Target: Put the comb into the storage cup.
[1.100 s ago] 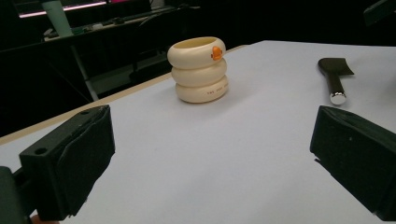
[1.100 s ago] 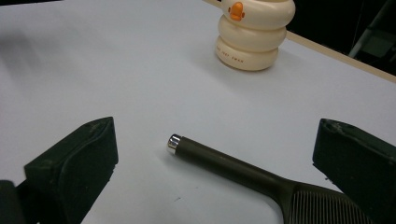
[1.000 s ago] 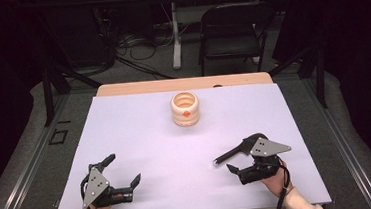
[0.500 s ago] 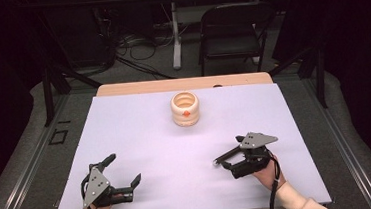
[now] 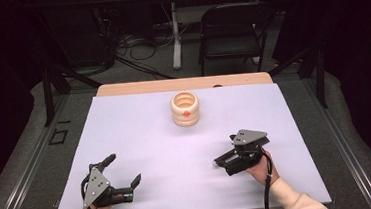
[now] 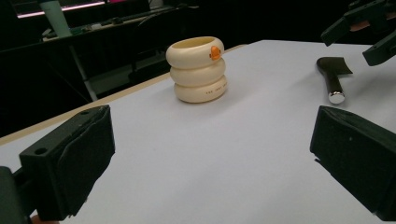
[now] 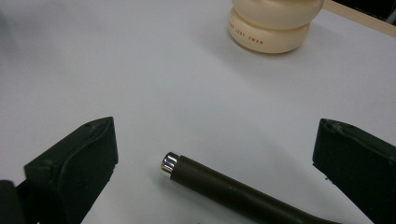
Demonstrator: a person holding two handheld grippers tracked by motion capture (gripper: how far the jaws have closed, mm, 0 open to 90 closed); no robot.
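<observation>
A cream ribbed jar with an orange button stands at the middle back of the white table; it is also in the left gripper view and at the top of the right gripper view. A dark-handled tool with a silver cap lies flat at the front right. My right gripper hovers open over it, and the handle lies between the wide jaws without touching either. My left gripper rests open at the front left with nothing in it, facing the jar.
The white table has a wooden strip along its far edge. A black chair and cables stand on the floor beyond it. In the left gripper view the tool lies at the right, below the other gripper.
My right gripper has shifted left and a little forward, until its jaws straddle the tool's handle. The tool, the jar and the left gripper have stayed put.
</observation>
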